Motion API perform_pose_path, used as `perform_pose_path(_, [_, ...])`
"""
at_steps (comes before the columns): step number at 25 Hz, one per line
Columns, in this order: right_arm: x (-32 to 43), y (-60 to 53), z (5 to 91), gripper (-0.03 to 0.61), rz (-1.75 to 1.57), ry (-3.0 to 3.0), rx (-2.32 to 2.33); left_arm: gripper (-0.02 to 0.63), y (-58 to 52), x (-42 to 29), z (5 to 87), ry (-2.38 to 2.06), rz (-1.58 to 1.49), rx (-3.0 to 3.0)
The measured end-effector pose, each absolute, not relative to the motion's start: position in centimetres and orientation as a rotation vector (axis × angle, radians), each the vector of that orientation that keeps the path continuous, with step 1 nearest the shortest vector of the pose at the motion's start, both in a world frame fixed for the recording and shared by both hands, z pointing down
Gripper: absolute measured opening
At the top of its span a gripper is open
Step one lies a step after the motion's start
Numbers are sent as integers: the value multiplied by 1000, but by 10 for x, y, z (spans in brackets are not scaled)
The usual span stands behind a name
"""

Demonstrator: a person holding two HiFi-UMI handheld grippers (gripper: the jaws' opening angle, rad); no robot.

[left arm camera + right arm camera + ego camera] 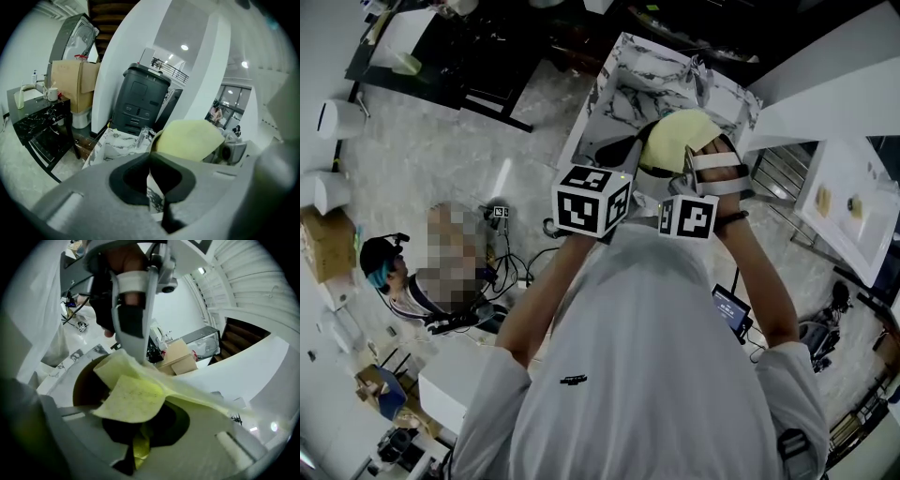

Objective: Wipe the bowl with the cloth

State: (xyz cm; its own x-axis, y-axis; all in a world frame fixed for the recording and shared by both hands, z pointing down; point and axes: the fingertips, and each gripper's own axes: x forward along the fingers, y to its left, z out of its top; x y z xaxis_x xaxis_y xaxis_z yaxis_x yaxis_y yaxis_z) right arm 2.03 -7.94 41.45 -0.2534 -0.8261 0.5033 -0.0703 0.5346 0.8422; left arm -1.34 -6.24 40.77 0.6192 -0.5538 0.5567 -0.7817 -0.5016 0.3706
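Yellow cloth (133, 399) — in the right gripper (137, 430) — over the dark-lined bowl (86, 385)

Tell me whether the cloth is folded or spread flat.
Folded. In the right gripper view the cloth doubles over itself: one flap lies on another layer, pinched in the right tool.

Cloth (133, 397) in right claw (136, 448), draped over bowl (84, 387) in left claw (157, 199), above the table (628, 75).
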Motion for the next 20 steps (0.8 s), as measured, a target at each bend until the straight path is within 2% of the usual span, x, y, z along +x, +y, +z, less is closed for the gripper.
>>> perform_pose_path(8, [39, -56, 431, 14, -766, -1673, 771, 14, -73, -18, 398, -1055, 457, 2250])
perform_pose_path(20, [-1, -25, 418, 14, -659, -1981, 839, 6, -67, -20, 415, -1053, 482, 2213])
